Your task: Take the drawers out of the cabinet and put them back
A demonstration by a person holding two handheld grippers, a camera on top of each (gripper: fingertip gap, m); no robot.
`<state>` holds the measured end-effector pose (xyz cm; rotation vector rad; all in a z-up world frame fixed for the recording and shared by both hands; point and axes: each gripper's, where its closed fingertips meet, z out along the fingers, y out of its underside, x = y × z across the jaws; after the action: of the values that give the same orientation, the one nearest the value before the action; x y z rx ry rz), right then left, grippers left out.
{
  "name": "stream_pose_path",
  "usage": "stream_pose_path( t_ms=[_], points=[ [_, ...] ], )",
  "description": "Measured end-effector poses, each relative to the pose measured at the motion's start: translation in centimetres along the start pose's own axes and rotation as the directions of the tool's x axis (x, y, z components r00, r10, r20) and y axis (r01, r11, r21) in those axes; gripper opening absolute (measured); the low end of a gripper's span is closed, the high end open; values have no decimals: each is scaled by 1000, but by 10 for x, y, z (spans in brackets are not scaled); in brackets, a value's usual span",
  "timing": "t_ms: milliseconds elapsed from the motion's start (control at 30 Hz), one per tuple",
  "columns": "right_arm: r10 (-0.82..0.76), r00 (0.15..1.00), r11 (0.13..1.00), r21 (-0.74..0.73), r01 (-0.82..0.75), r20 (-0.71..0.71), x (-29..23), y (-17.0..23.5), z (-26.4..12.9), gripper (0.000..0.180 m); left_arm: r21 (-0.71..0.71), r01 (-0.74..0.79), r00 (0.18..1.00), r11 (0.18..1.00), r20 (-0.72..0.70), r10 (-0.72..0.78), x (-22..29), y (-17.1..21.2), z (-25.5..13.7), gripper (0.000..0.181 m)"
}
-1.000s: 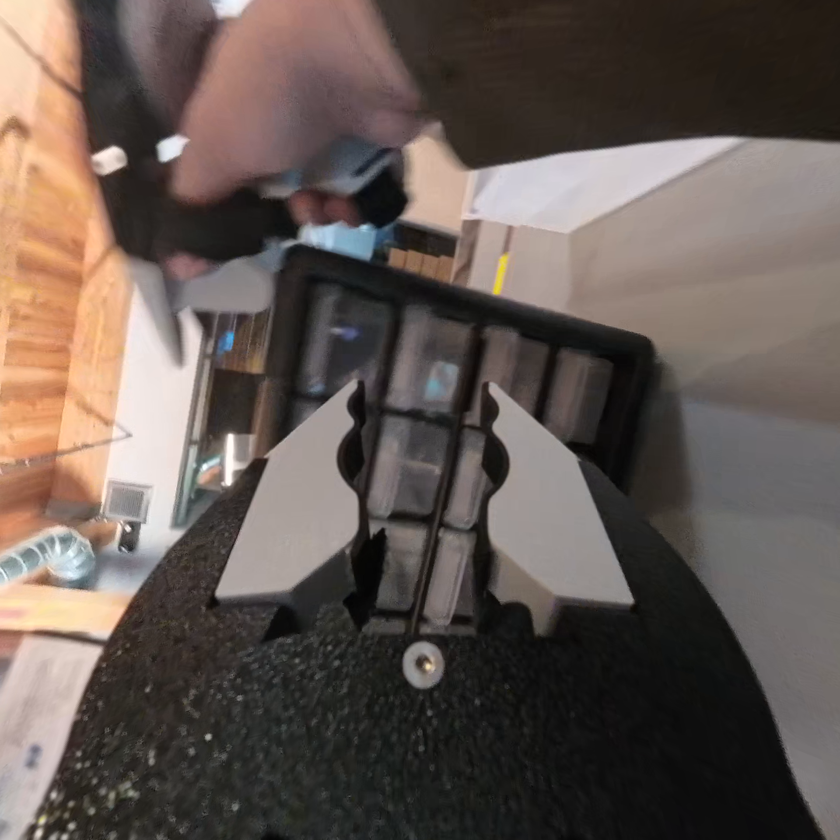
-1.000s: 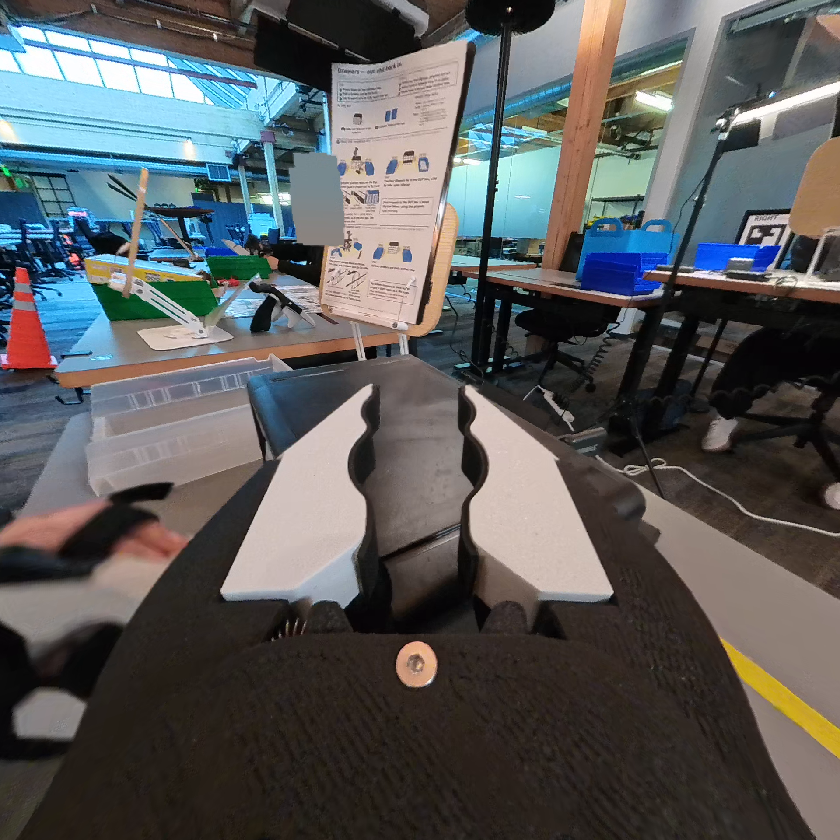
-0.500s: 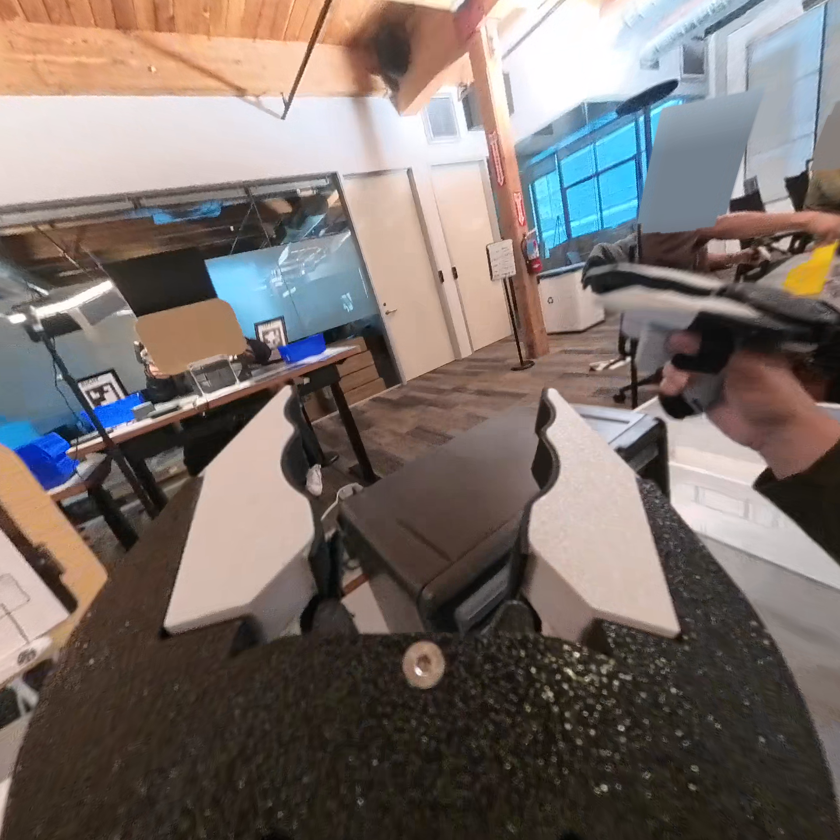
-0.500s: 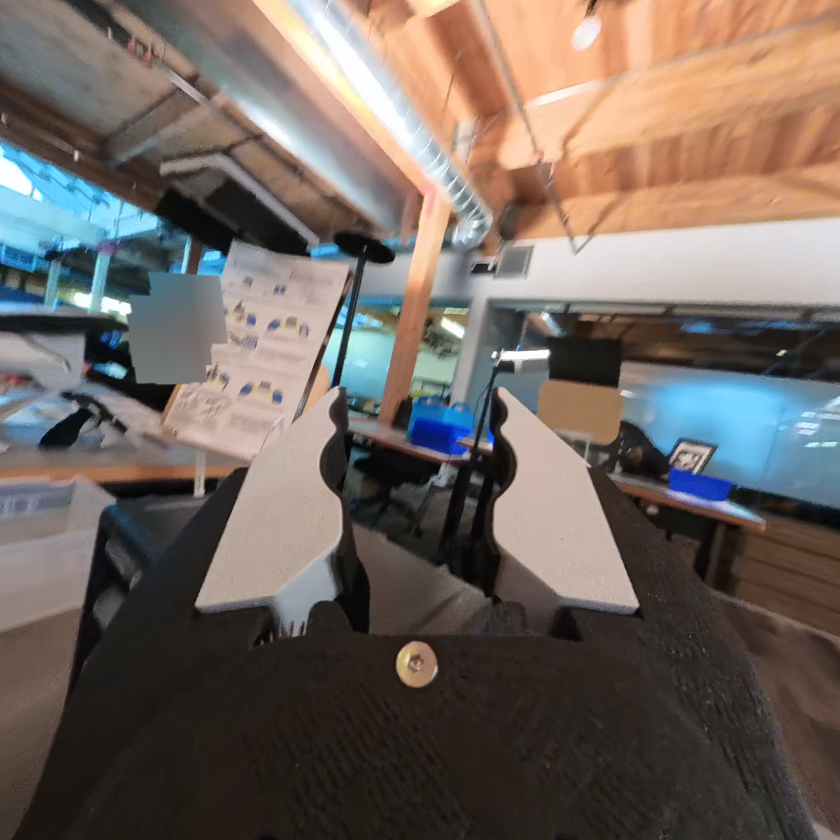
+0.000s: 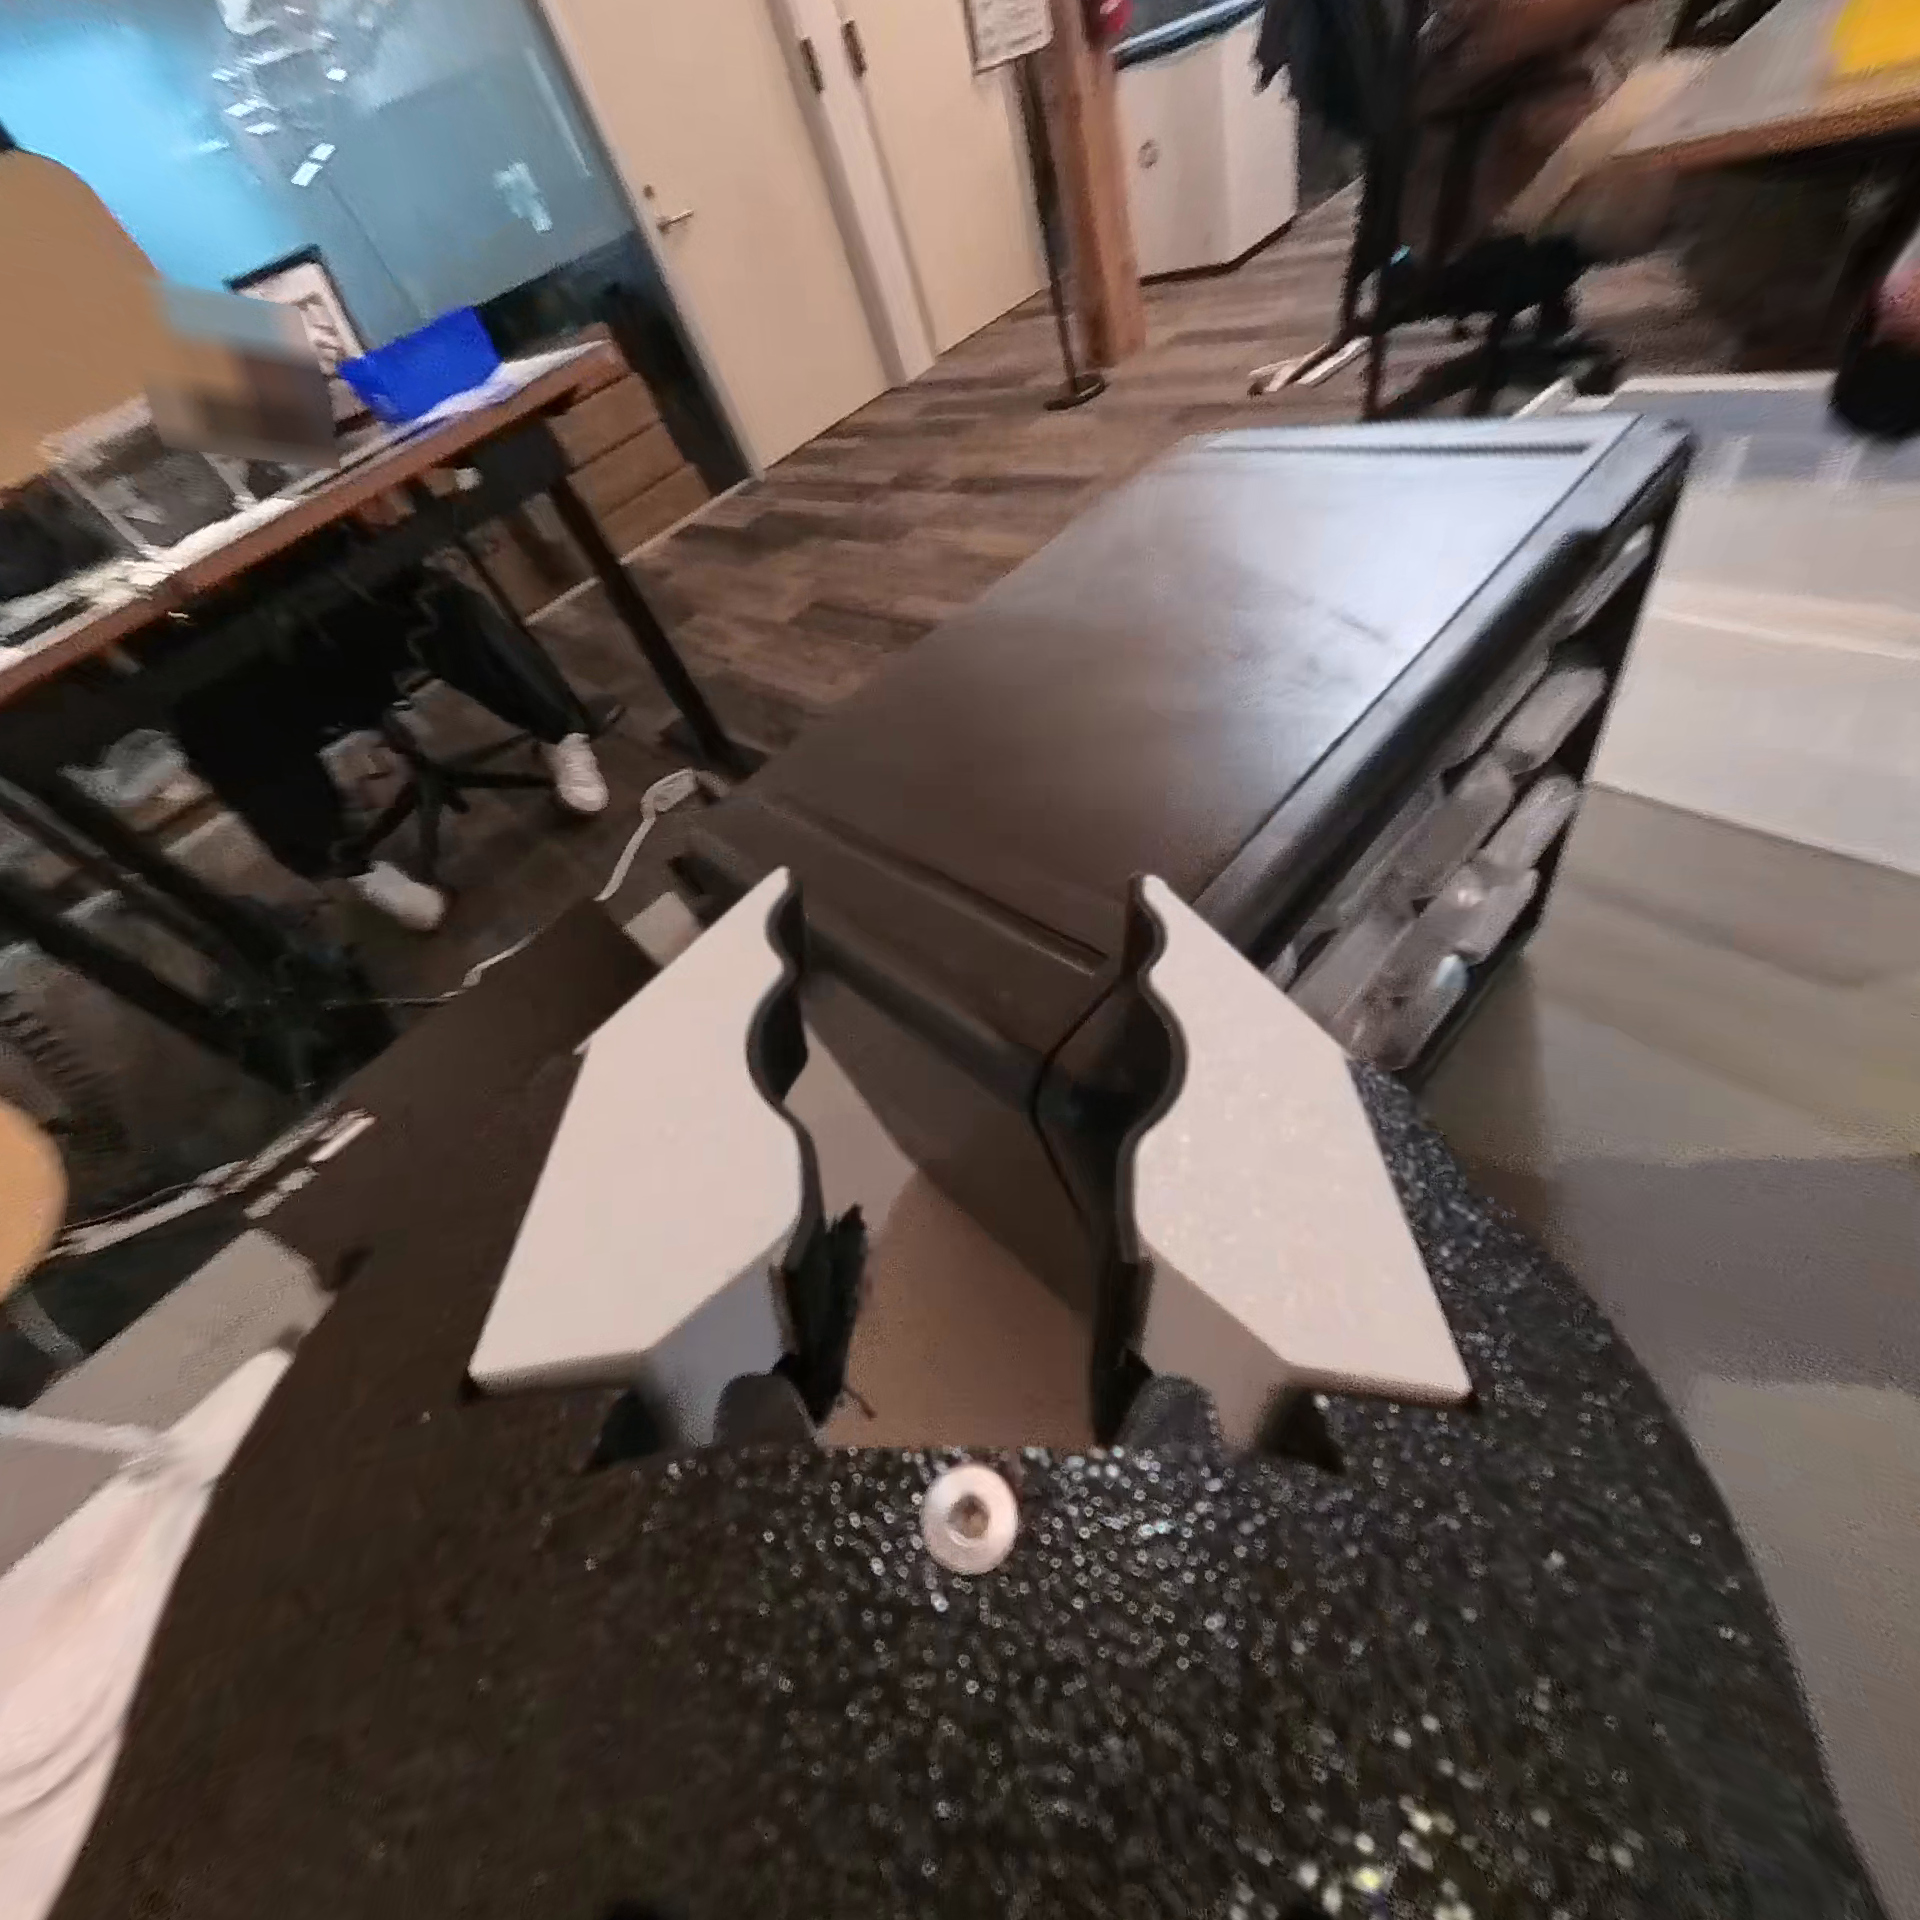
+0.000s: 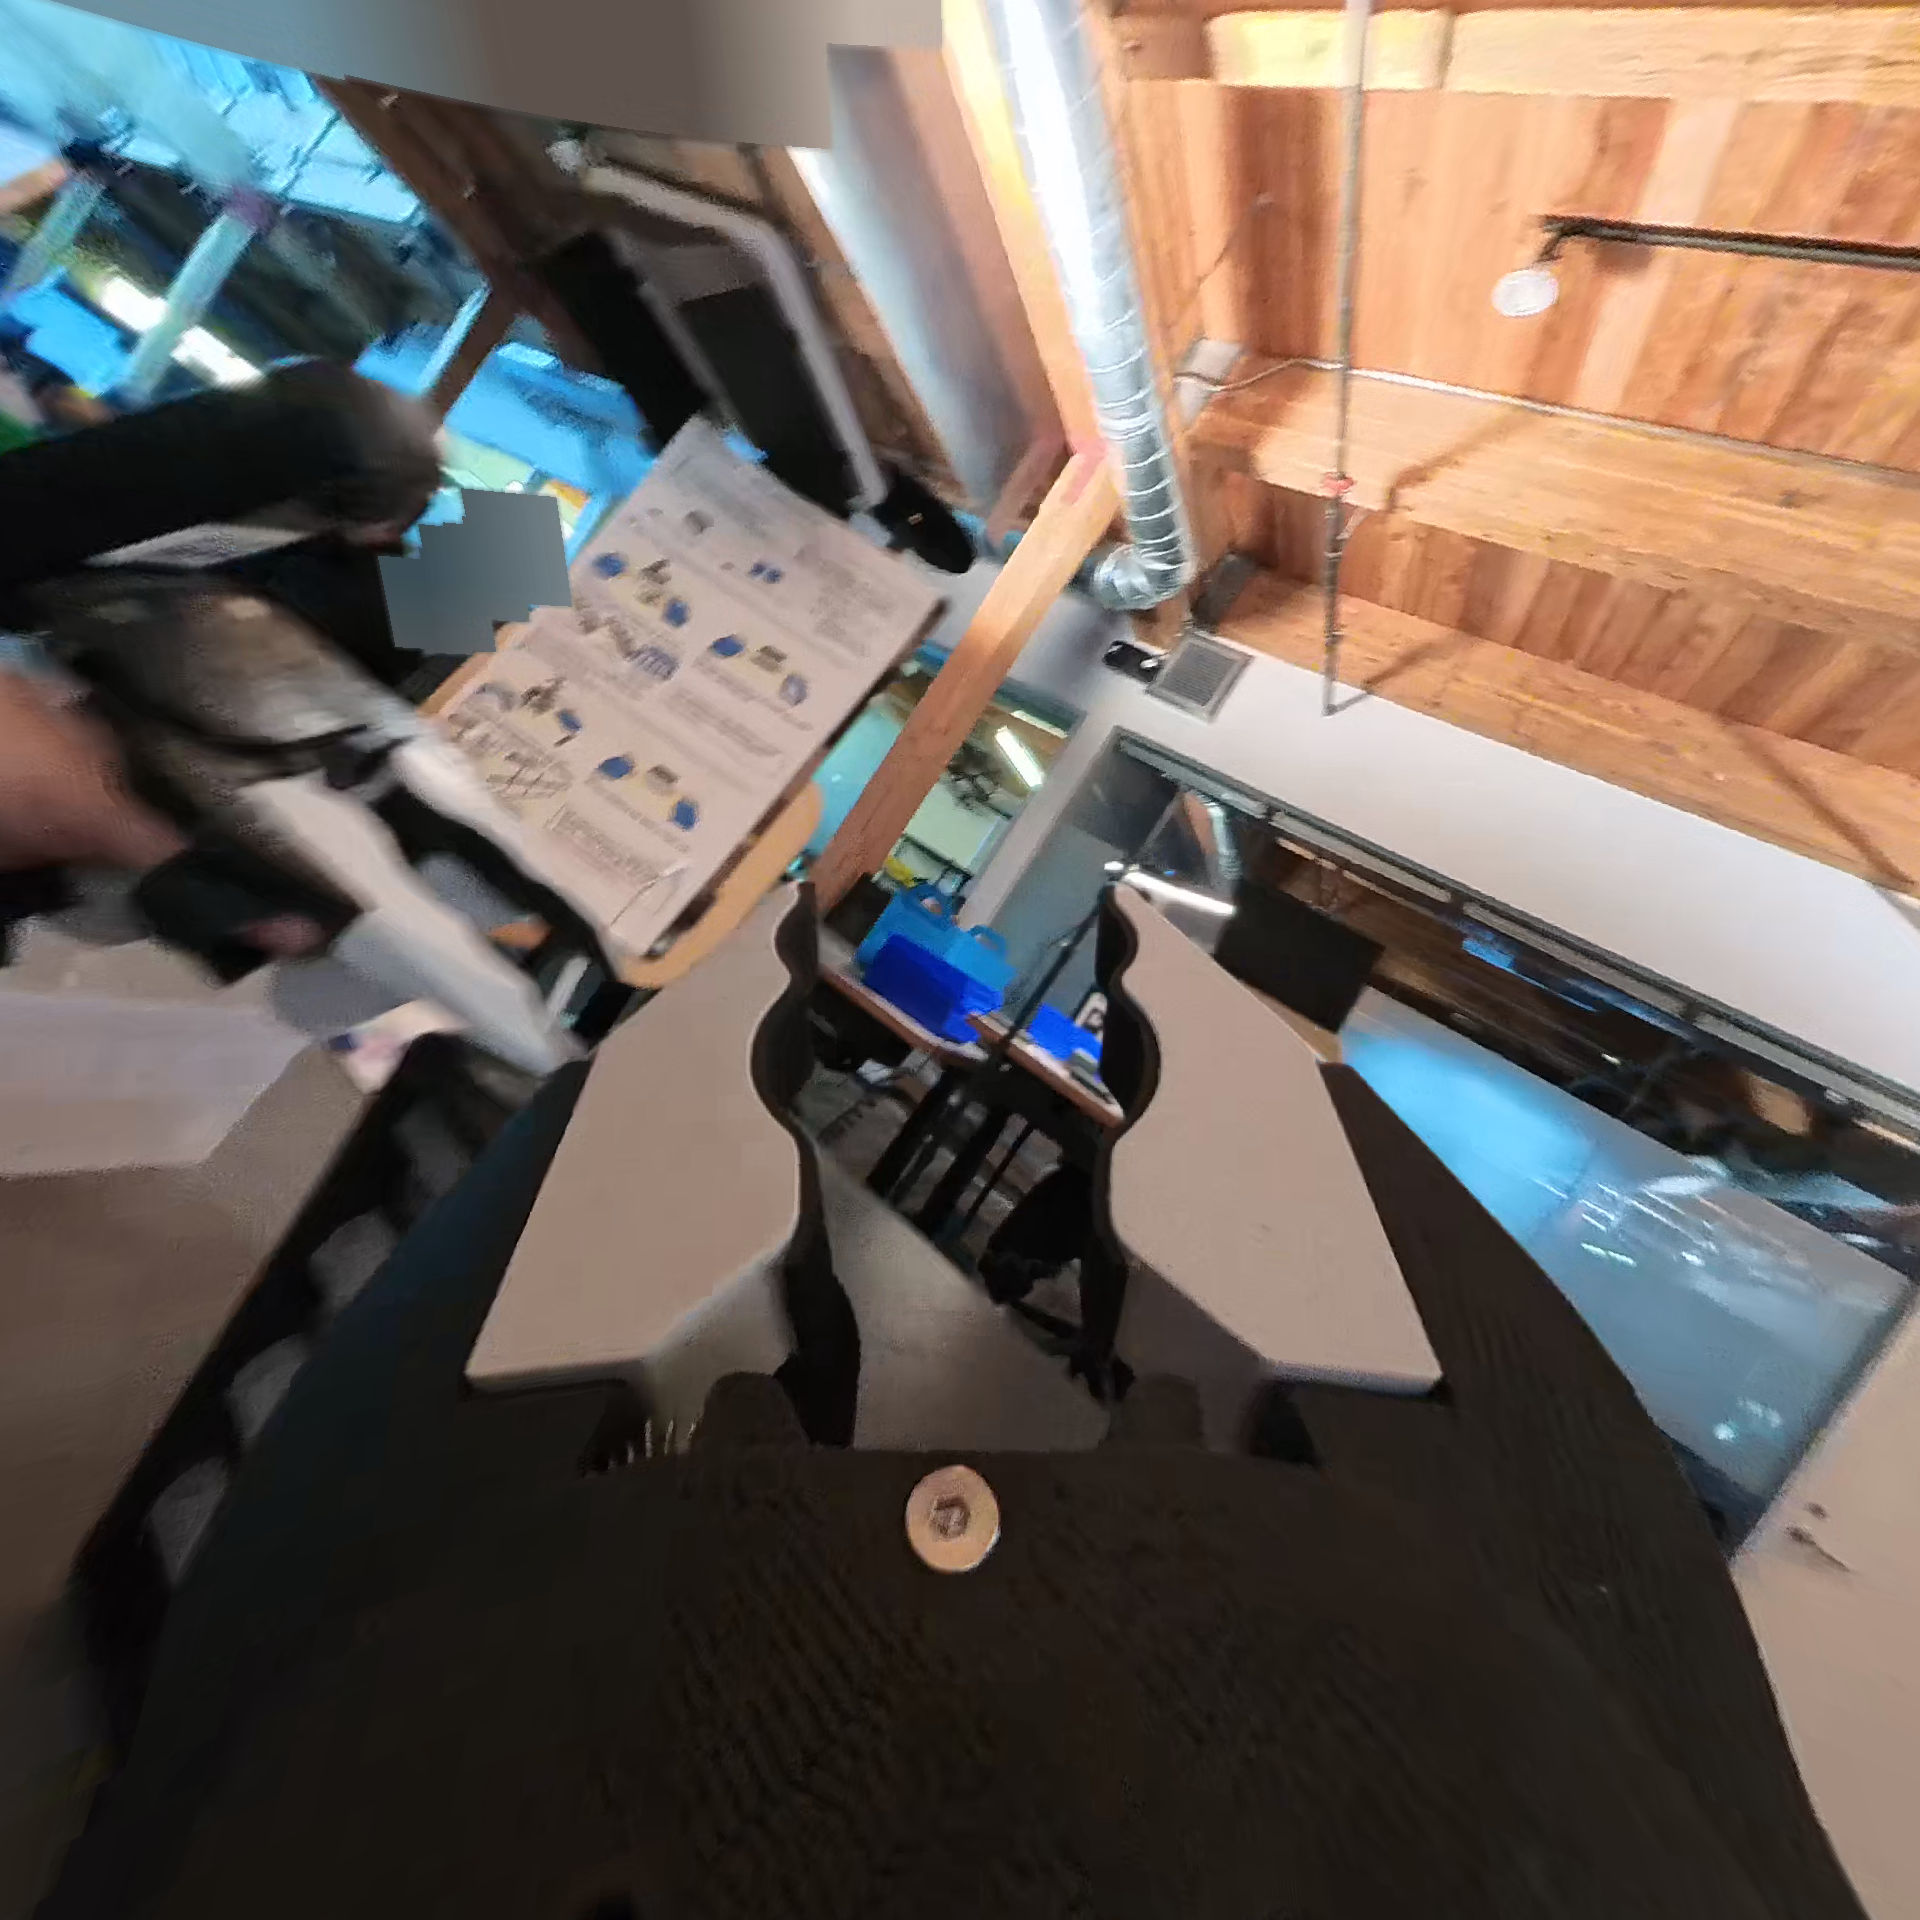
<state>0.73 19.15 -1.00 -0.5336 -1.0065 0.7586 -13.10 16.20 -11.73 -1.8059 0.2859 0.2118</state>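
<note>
Grey tabletop (image 5: 1714, 1091) carries the black cabinet (image 5: 1195, 675) just ahead of the left gripper (image 5: 961, 914), fingers apart and empty — clear drawers (image 5: 1496, 831) blurred along its right face. Right gripper (image 6: 951, 914), spread and empty, tilts toward wooden ceiling (image 6: 1610, 312); cabinet unseen there.

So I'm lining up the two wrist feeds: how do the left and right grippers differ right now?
The left gripper points down at the black cabinet, a corner of it between its fingers; the right gripper tilts up at beams and a duct, with nothing between its fingers. The left view is roughly level; the right view is rolled sideways. Both are open, with pale wavy-edged fingers on black bodies.
</note>
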Motion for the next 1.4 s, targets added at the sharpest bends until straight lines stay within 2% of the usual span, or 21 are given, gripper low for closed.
stream_pose_path(
  t_ms=[100,133,167,300,400,533,600,700,933,1100,1400],
  points=[
    [-51,983,995,-76,65,175,-76,18,1,50,52,91,992,995,-89,-86,3,-4,-1,56],
    [-90,969,985,-126,121,230,-103,34,-2,40,63,105,989,992,-113,-97,4,-5,-2,56],
    [-146,956,965,-175,195,256,-124,52,-6,32,72,116,986,991,-129,-106,4,-5,-3,56],
    [-380,869,860,-226,458,318,-186,101,-17,31,56,143,980,988,-150,-133,-1,3,-7,55],
    [-523,780,768,-207,606,345,-208,121,-18,32,33,55,984,998,-174,-49,3,12,-12,56],
    [-550,755,722,-251,645,357,-211,150,-20,33,49,-173,958,984,-225,180,22,22,-18,49],
    [-571,743,693,-280,664,349,-206,161,-21,33,4,-218,954,976,-209,214,24,28,-14,44],
    [-599,728,672,-285,684,333,-203,166,-19,30,-8,-222,957,975,-192,216,22,27,-12,42],
    [-706,618,568,-246,786,345,-211,171,-16,23,4,-217,956,976,-200,214,22,27,-12,42],
    [-736,588,530,-257,808,334,-207,174,-14,7,7,-216,956,976,-203,212,22,27,-11,42],
    [-767,548,499,-226,836,334,-215,161,-25,6,13,-213,955,977,-208,211,22,27,-11,42]
  ],
)
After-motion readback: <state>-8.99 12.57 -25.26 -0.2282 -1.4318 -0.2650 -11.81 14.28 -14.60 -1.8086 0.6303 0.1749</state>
